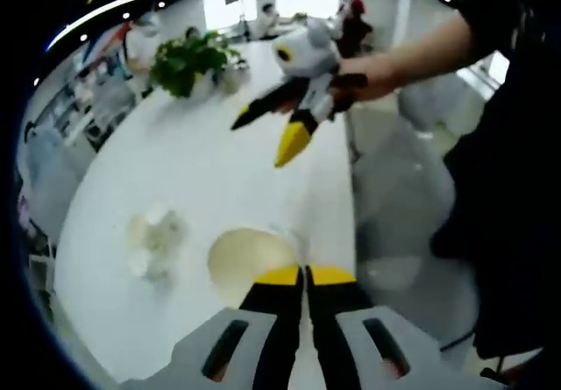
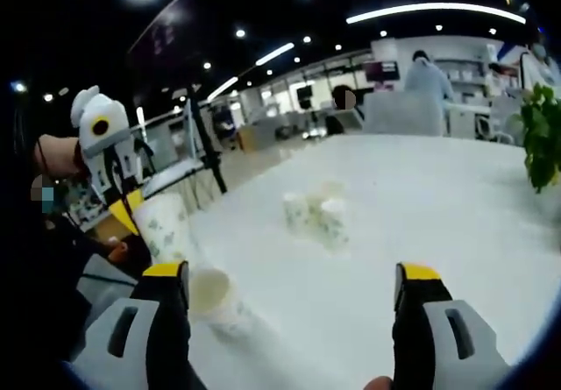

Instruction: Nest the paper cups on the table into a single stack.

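On the smooth white tabletop [image 1: 202,171], seen in the left gripper view, the left tool [image 1: 306,276] has its yellow-tipped black jaws pressed together on the thin rim of a paper cup [image 1: 248,259], whose round, pale cream mouth faces the camera just ahead of the tips. To the left of it, a little apart, a small cluster of cups [image 1: 154,239] stands on the glossy surface, blurred and whitish with a faint greenish print. Farther up that view the right tool [image 1: 289,118] hangs above the tabletop in a person's hand [image 1: 372,76], its black and yellow jaws spread apart and holding nothing. A leafy green potted plant [image 1: 186,60] sits near the far end of the tabletop. In the right gripper view, the right tool [image 2: 289,280] shows its two yellow-capped jaws set wide, with bare tabletop [image 2: 438,197] between them. Beyond them, the cluster of cups [image 2: 314,213] stands upright in the middle of the surface, tapered and soft-edged. At the left of this view, the left tool [image 2: 131,206] holds the cup [image 2: 163,225] raised near the tabletop's edge, its printed tapering wall visible. Another cup [image 2: 214,297] lies tilted on the tabletop just beside the right tool's left jaw, its open mouth showing.
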Demonstrator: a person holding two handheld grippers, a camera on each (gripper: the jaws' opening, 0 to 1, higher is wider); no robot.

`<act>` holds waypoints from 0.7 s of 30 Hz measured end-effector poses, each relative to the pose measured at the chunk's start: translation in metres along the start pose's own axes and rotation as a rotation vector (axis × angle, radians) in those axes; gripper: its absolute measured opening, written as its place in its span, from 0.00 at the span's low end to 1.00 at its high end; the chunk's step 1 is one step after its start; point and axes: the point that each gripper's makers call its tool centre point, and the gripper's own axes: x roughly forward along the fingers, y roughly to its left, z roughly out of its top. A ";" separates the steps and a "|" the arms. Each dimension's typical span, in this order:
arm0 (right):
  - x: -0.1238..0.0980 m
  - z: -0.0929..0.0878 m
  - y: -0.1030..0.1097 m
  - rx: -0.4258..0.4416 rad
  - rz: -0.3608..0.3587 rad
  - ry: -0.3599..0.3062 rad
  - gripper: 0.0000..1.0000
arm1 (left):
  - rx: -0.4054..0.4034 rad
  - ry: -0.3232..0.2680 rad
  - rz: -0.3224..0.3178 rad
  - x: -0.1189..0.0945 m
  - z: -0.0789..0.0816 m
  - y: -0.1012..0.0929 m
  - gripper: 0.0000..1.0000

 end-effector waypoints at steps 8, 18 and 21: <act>-0.002 0.000 0.000 0.009 0.000 -0.003 0.95 | 0.055 0.008 -0.007 0.007 0.003 -0.002 0.00; -0.005 -0.002 -0.002 0.018 -0.009 -0.007 0.95 | 0.227 0.117 0.005 0.018 -0.006 -0.001 0.00; -0.005 -0.003 -0.002 0.021 -0.007 -0.005 0.95 | 0.309 0.155 0.006 0.021 -0.008 0.000 0.00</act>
